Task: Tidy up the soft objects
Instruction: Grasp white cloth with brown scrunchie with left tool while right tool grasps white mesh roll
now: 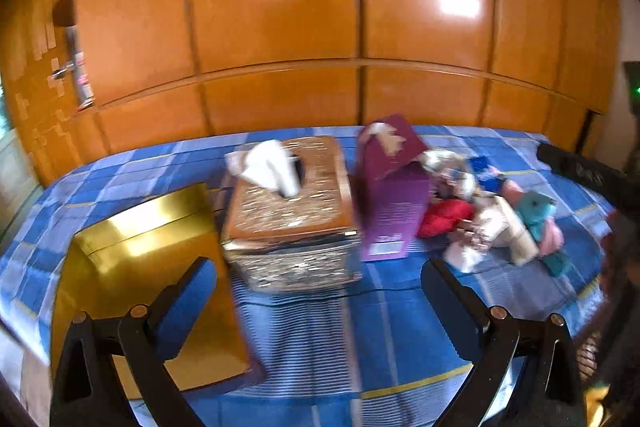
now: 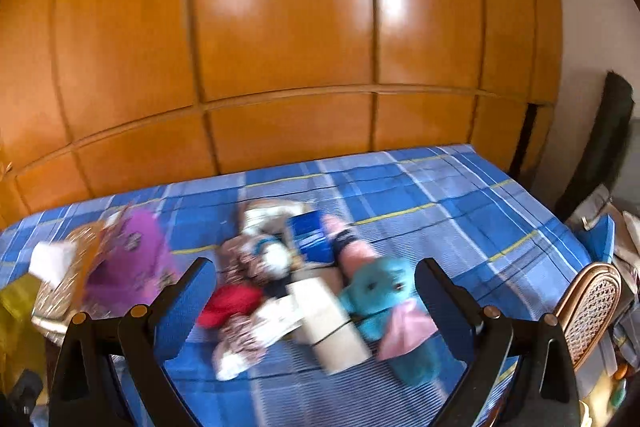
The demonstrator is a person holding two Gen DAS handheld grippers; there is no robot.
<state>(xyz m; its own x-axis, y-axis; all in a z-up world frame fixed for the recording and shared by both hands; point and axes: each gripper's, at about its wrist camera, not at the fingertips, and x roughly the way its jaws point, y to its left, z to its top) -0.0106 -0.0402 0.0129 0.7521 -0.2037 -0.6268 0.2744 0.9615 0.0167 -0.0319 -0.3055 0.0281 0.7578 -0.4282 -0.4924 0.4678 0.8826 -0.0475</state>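
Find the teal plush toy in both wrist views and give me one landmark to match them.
Left wrist: teal plush toy at right, on the far side of the pile.
Right wrist: teal plush toy low centre-right, between the tool's fingers.
Shared landmark: red cloth left of it.

a bed [image 1: 400,347] in a blue checked cover carries a gold box [image 1: 136,247], two tissue boxes [image 1: 288,211] and a heap of soft toys [image 2: 320,291].

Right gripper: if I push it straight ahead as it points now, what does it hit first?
Most likely the pile of soft toys on the bed. The right gripper is open, with the cream roll and teal plush between its fingers' lines. Blur makes depth uncertain.
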